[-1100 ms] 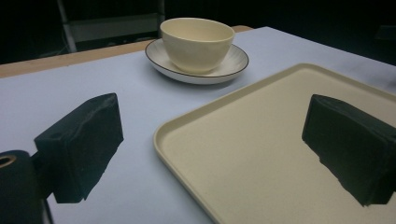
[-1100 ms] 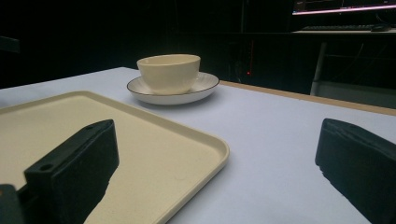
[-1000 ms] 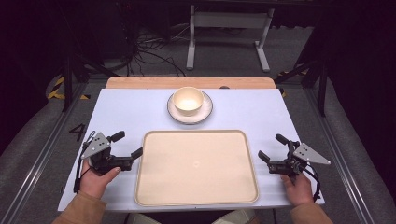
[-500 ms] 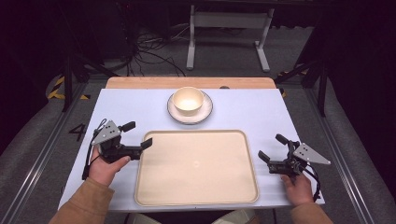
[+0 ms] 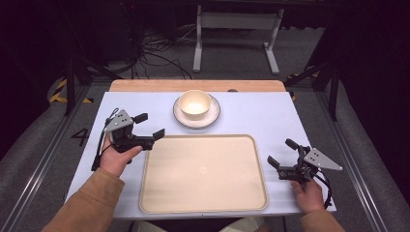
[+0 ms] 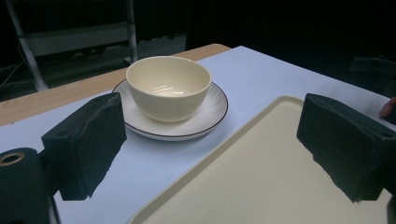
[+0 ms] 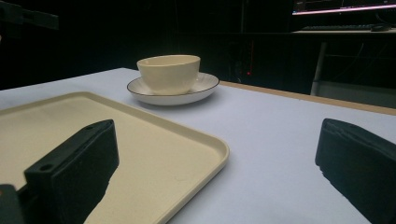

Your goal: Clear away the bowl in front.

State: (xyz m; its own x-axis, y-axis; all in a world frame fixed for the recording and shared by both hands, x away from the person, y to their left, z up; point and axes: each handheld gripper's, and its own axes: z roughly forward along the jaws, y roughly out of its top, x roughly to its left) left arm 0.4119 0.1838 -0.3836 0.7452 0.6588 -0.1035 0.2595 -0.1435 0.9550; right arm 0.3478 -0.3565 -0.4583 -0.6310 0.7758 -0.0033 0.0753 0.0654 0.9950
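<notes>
Left gripper [image 5: 148,125] lifted toward bowl [image 5: 194,104], jaws apart; right gripper [image 5: 282,154] still.

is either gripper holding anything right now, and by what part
Nothing is held. The left gripper and right gripper both stand open with empty jaws, apart from the bowl and tray.

We wear tan sleeves [image 5: 89,205]. Each claw, left [image 5: 149,124] and right [image 5: 279,152], is black with blocky foam pads [image 6: 86,142]. A grey three-cornered plate [image 5: 119,120] tops each, and a black cable [image 5: 99,154] trails behind.
</notes>
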